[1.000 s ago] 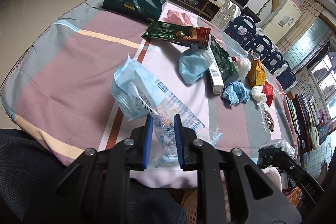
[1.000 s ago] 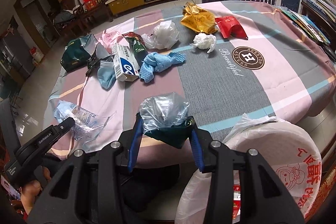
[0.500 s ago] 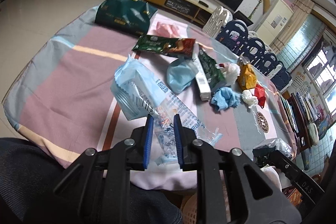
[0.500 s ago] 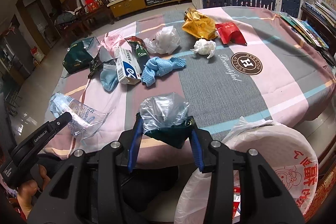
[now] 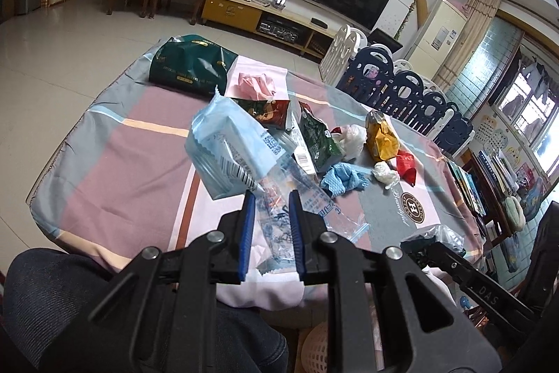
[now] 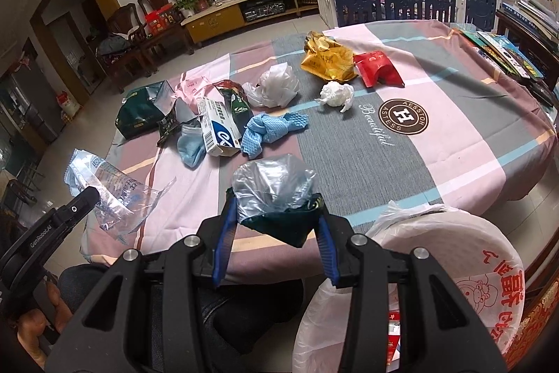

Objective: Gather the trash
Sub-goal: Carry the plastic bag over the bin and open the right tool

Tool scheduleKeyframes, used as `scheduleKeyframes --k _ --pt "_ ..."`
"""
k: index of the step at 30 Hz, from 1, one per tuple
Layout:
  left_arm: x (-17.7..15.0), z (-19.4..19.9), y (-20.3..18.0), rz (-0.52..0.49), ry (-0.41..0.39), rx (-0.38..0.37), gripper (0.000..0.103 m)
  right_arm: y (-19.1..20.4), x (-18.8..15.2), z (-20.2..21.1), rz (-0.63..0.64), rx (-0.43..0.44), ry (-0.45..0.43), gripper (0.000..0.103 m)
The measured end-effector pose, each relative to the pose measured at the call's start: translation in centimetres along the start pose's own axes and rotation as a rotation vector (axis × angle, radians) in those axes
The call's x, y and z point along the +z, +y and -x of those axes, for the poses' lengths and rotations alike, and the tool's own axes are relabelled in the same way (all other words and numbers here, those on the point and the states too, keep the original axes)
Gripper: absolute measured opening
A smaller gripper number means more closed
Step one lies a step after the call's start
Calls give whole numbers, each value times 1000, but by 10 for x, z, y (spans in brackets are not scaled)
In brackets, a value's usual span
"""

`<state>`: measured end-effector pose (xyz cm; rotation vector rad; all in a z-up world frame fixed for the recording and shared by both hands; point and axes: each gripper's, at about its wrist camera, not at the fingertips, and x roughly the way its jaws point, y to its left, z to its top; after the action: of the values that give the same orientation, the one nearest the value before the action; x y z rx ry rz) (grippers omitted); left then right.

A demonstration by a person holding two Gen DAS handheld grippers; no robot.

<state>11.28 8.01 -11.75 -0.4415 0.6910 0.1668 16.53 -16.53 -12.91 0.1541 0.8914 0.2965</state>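
Two wrappers held above the table edge

A bag-lined bin (image 6: 419, 254) is seen below right. A blue pack (image 5: 230, 152) is pinched by the left fingers (image 5: 270, 215); a crumpled bag (image 6: 276, 194) is gripped by the right fingers (image 6: 276, 233).

Near table edge in front of both grippers: bare checked tablecloth (image 6: 454, 142), open passage across the grey and pink bands on the right side. Left-centre blocked by a litter cluster: white-and-blue cardboard box (image 6: 218, 128), crumpled blue mesh cloth (image 6: 269, 131), dark green foil packet (image 6: 139, 110), light blue pouch (image 6: 190, 145). Further back, white crumpled plastic bag (image 6: 277, 86), gold foil bag (image 6: 328, 60), red packet (image 6: 377, 69), white tissue ball (image 6: 335, 95). White-lined bin (image 6: 436, 264) sits just beside the right table edge, below it.
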Motion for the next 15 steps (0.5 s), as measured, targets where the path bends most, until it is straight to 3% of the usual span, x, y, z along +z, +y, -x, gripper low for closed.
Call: scheduleKeyframes --k 15 --pt "-1 3 1 -17 2 21 21 1 -4 1 -9 2 8 43"
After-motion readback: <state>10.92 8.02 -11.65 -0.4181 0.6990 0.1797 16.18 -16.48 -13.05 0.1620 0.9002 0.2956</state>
